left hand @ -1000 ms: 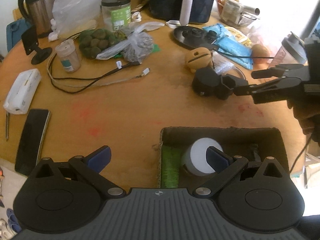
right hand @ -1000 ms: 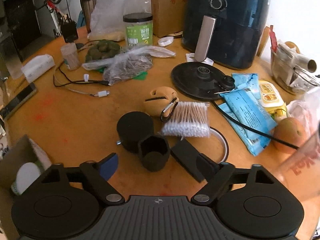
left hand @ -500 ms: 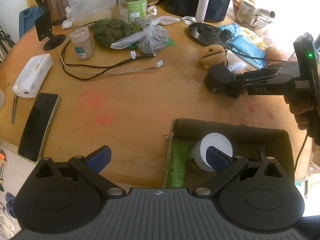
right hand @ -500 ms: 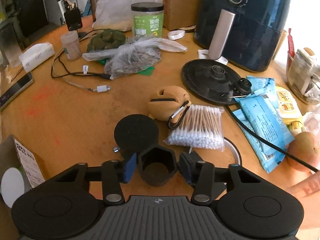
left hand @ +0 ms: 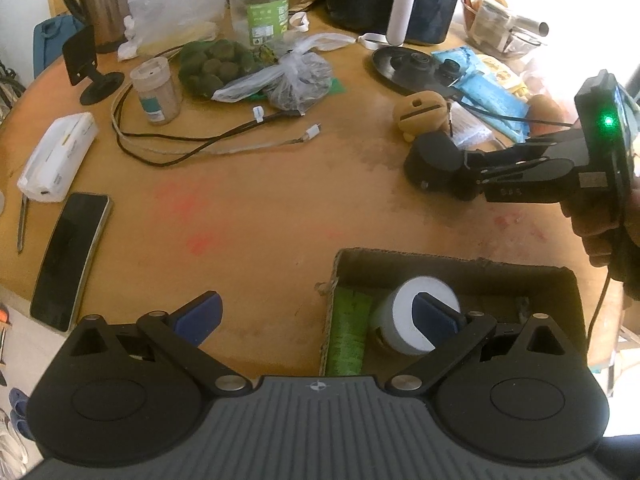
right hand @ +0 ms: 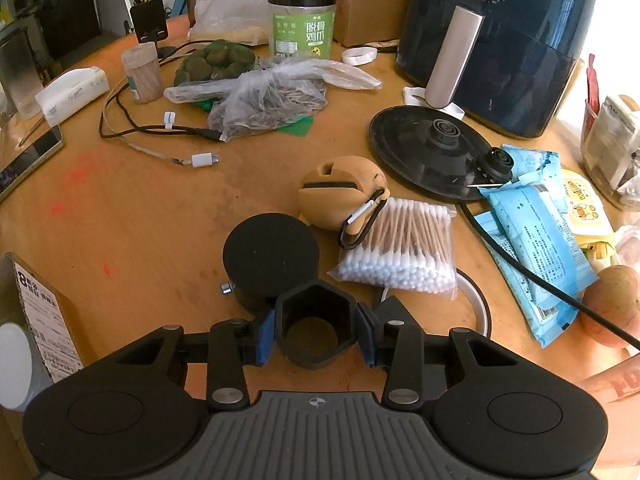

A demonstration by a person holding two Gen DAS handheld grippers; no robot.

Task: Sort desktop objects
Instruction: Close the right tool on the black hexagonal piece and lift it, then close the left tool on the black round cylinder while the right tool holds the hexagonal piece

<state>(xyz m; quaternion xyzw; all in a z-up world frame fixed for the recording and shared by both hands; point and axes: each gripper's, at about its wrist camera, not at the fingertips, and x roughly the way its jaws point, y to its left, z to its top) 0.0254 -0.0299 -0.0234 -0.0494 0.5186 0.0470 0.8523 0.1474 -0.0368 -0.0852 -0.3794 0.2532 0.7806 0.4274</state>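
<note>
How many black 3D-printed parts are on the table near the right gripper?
2: a hexagonal black cup gripped between the right gripper pads, and a round black cylinder just behind it, touching it. More may be hidden.

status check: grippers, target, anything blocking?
Right gripper jaws just closed on the black hex cup, on the table. Left gripper open, empty, over the cardboard box. Black round puck crowds the cup.

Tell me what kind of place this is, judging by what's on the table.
Most likely a home kitchen or dining area: a cluttered round wooden table holds an air fryer, a steel kettle with its base nearby, and a green-labelled snack jar.
</note>
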